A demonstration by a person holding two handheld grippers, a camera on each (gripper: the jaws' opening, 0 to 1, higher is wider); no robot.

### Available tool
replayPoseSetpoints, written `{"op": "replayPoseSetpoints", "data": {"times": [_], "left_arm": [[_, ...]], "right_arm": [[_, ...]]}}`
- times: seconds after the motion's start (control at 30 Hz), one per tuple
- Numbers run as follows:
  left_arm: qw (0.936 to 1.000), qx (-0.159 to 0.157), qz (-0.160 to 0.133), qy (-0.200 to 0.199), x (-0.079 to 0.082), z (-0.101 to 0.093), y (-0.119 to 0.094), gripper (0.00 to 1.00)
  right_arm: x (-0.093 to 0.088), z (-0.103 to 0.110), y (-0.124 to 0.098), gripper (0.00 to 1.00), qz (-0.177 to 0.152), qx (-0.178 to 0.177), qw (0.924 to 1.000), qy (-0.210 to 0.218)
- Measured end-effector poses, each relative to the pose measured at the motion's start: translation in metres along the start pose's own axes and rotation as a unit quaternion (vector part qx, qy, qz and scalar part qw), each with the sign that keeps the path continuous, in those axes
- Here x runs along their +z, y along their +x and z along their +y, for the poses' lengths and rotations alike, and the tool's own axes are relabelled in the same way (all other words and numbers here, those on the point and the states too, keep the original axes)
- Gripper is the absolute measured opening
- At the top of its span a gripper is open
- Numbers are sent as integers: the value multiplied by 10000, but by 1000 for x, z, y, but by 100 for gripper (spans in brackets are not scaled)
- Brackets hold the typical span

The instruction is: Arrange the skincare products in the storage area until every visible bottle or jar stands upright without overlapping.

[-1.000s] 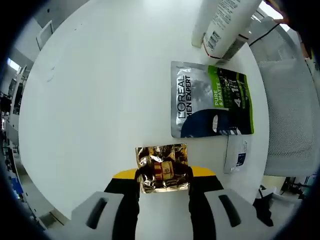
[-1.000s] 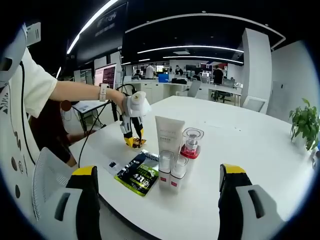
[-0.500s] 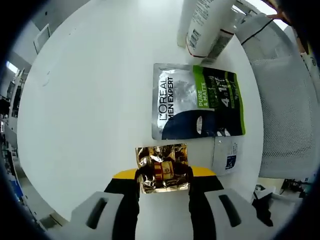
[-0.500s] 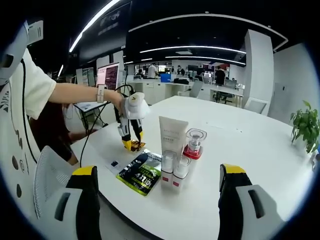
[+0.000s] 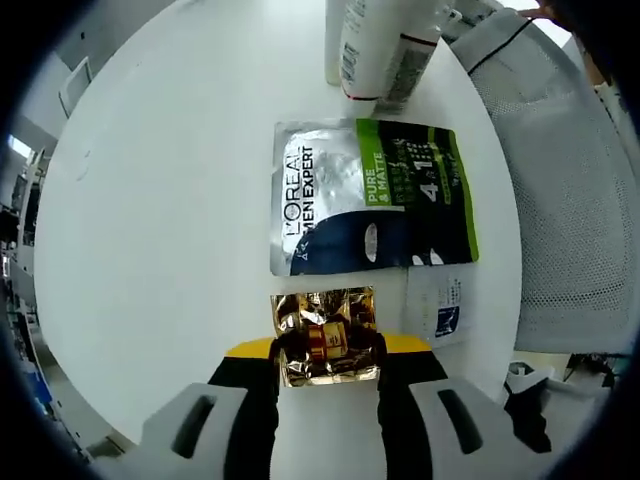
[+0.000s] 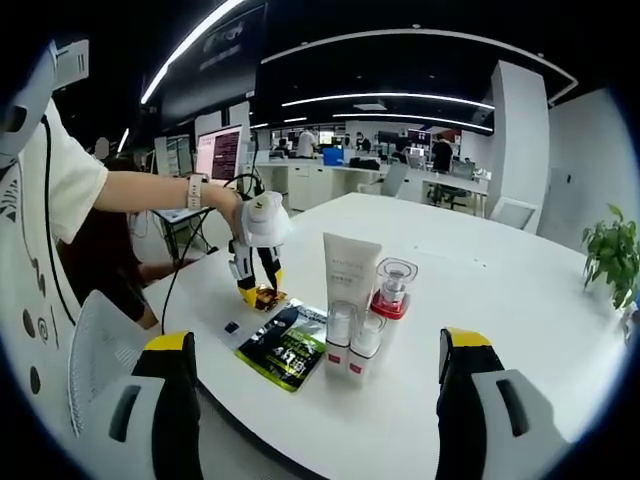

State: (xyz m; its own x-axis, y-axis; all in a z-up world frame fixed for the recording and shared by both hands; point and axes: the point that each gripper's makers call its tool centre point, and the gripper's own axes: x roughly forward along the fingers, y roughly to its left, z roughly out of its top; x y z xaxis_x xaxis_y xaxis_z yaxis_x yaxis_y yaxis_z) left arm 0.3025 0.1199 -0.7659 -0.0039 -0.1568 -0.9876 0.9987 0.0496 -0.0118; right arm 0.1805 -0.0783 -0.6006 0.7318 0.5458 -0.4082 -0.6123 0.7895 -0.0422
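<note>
Left tongs [image 5: 328, 372] clamped on a crinkled gold foil sachet [image 5: 325, 335], held low over the round white desk [image 5: 170, 200]. Just beyond the sachet: flat silver-and-green L'Oréal Men Expert pouch [image 5: 370, 195], lying flat on the desk; a small white flat packet [image 5: 438, 308] sits beside its near edge, partly tucked under it. Past the pouch stand the bases of the white tube and bottles [image 5: 378, 45].

Right tongs [image 6: 315, 400] wide open, holding nothing, well back from the products. Ahead of them, upright and clustered: tall white tube [image 6: 351, 275], clear red-collared pump bottle [image 6: 391, 292], two small clear bottles with red bases [image 6: 350, 338]. Pouch lies flat just left of the cluster. Whether the bottles touch each other, can't tell.
</note>
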Motion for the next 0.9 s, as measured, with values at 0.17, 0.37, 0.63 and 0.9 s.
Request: {"op": "replayPoseSetpoints", "data": {"times": [0.17, 0.37, 0.63, 0.9], "left_arm": [[10000, -25, 27, 83, 2, -6, 2, 35], [9999, 9, 41, 154, 3, -7, 5, 35], [9997, 74, 37, 232, 5, -10, 9, 35], [9998, 113, 24, 162, 5, -12, 9, 35]], "right_arm": [[-1, 1, -1, 100, 10, 15, 10000, -4], [0, 0, -3, 100, -34, -13, 10000, 46], [-1, 1, -2, 100, -14, 22, 10000, 35], [-2, 2, -2, 100, -9, 45, 10000, 53]]}}
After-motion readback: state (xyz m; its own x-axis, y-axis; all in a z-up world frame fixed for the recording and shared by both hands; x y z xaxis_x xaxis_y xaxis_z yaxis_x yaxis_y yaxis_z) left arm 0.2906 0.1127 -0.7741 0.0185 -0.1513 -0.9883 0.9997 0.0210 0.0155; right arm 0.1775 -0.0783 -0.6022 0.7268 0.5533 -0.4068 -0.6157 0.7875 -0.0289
